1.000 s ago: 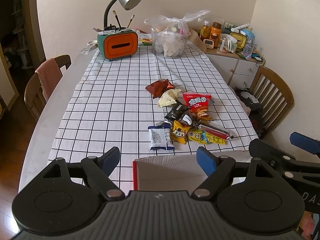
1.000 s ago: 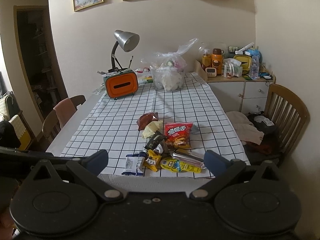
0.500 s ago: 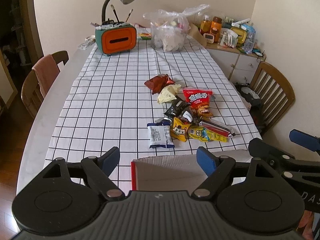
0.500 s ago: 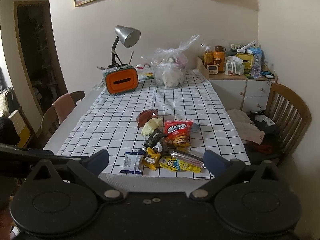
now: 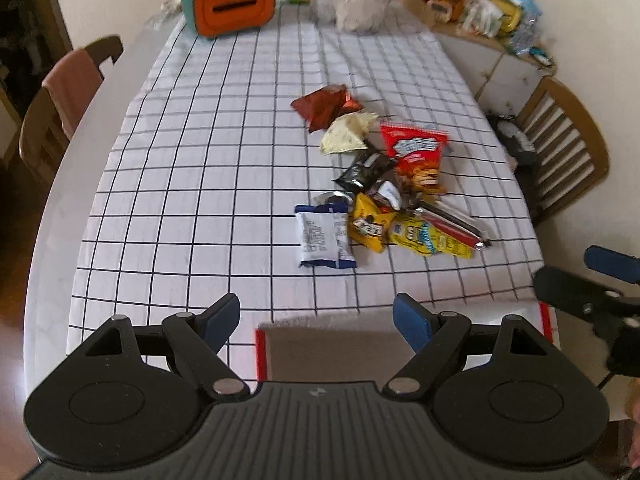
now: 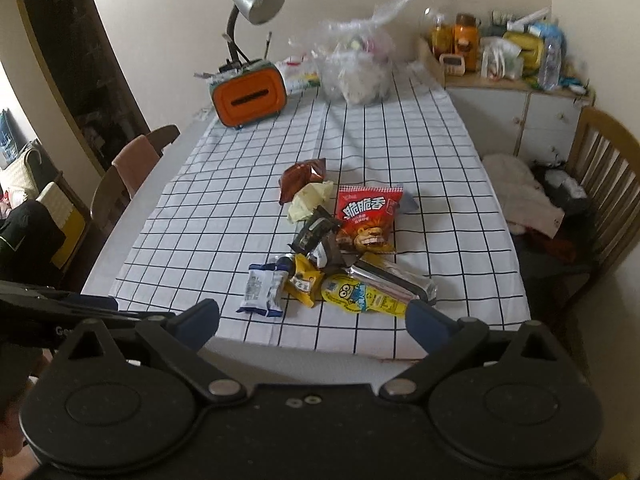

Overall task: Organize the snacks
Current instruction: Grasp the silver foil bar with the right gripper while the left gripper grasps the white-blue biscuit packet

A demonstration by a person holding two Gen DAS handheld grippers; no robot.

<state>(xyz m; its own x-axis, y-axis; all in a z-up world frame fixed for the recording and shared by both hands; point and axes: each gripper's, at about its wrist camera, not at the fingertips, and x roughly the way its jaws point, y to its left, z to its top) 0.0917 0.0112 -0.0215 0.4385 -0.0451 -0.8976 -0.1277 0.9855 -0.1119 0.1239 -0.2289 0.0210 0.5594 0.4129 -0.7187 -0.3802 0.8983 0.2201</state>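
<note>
Snacks (image 5: 380,188) lie heaped right of centre on the checked tablecloth (image 5: 200,184), untouched; the red-edged cardboard box (image 5: 332,354) waits at the near edge. Left gripper (image 5: 316,318) and right gripper (image 6: 312,322) hover spread and empty. Sorting seems unstarted; next, reaching for the nearest blue-and-white packet (image 5: 324,236).

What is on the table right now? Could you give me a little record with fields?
surface: table with checked cloth
snacks: loose pile of packets, among them a red chip bag, a white and blue packet and a long yellow packet
container: cardboard box at the near edge, nothing visible inside
far end: orange tissue box, lamp, clear plastic bag
left gripper: open, holding nothing
right gripper: open, holding nothing
</note>
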